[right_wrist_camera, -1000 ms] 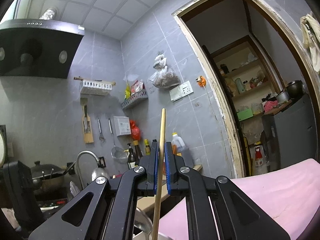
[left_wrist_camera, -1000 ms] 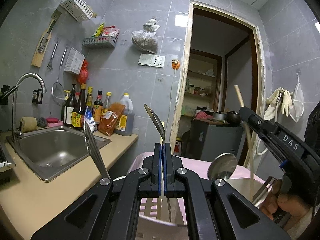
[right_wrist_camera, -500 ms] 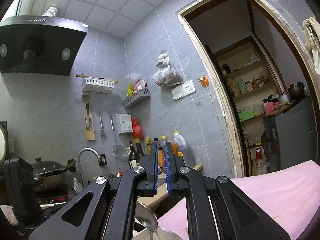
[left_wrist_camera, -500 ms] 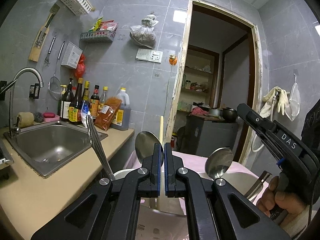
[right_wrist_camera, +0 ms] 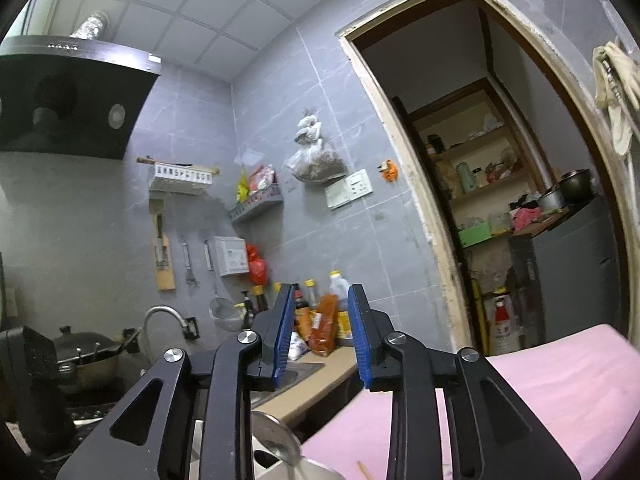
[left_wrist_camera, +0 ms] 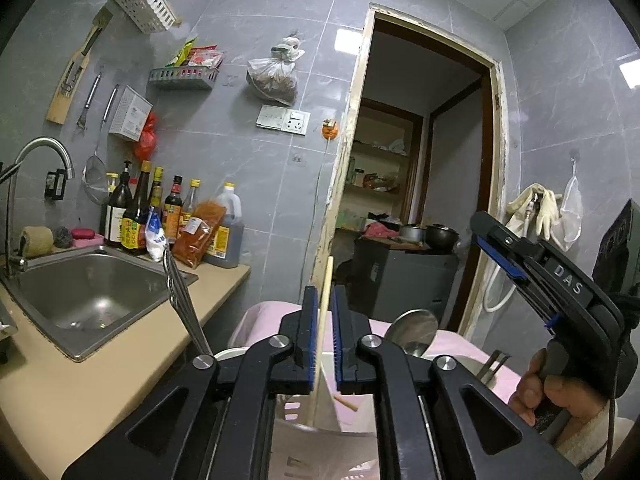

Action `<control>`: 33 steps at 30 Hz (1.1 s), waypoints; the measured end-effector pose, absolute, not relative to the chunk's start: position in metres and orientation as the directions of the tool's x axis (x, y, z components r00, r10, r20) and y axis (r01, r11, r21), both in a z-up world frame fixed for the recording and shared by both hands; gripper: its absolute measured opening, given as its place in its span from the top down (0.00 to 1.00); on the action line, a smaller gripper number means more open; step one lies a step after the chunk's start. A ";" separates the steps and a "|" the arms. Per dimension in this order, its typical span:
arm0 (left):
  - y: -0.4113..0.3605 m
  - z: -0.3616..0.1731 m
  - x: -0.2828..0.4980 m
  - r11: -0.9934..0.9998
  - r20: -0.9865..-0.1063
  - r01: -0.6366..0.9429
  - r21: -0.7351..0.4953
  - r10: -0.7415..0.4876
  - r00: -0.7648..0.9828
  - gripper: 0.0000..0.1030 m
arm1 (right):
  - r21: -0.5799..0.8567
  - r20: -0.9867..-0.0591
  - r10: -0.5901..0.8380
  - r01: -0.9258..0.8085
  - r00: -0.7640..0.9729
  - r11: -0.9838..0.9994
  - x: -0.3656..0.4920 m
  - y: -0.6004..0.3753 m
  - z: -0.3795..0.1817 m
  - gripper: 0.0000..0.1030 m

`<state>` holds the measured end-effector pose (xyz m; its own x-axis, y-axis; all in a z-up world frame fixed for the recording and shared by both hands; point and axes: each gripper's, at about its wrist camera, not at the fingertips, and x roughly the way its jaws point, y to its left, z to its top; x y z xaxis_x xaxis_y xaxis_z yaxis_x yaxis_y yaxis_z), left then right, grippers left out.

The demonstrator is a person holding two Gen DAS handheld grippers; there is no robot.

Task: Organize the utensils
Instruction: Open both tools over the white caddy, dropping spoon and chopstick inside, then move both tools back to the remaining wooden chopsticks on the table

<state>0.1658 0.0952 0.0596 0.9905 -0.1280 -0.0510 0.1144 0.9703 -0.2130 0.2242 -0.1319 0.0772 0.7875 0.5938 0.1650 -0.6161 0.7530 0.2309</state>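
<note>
Below my left gripper (left_wrist_camera: 324, 300) I see a white plastic slotted utensil basket (left_wrist_camera: 296, 408), mostly hidden behind the gripper body. Out of it rise a steel fork (left_wrist_camera: 182, 300), leaning up to the left of the jaws, and a round-bowled steel spoon (left_wrist_camera: 414, 330), standing just right of them. A pale wooden chopstick (left_wrist_camera: 323, 332) stands nearly upright in the gap between the left jaws, which are slightly apart; it lies close to the left pad, and I cannot tell whether it touches. Its lower end drops toward the basket. A second wooden stick end (left_wrist_camera: 346, 402) lies below the jaws on the pink cloth-covered table (left_wrist_camera: 452, 340).

My right gripper (right_wrist_camera: 318, 320) has its jaws wide apart with nothing between them. Below its left jaw I see the bowl of the steel spoon (right_wrist_camera: 276, 440), and a wooden stick tip (right_wrist_camera: 364, 470) lies on the pink table under the right jaw.
</note>
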 end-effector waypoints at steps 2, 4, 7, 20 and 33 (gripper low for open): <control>0.096 0.063 0.164 0.966 -0.045 0.128 -0.226 -0.141 0.989 0.78 | 0.234 0.158 0.576 -0.597 0.802 0.767 0.220 -0.142 0.080 0.60; 0.095 0.066 0.159 0.958 -0.026 0.148 -0.245 -0.159 0.987 0.59 | 0.244 0.155 0.558 -0.579 0.815 0.778 0.216 -0.154 0.082 0.52; 0.089 0.074 0.153 0.957 -0.017 0.161 -0.240 -0.170 0.985 0.57 | 0.234 0.124 0.512 -0.526 0.850 0.818 0.208 -0.175 0.086 0.44; 0.039 0.086 0.137 0.951 -0.105 0.231 -0.204 -0.256 0.961 0.26 | 0.119 0.000 0.380 -0.377 0.925 0.918 0.163 -0.258 0.095 0.00; -0.020 0.057 0.137 0.927 -0.302 0.343 -0.154 -0.375 0.877 0.19 | 0.035 -0.220 0.301 -0.301 0.928 0.953 0.144 -0.295 0.066 0.00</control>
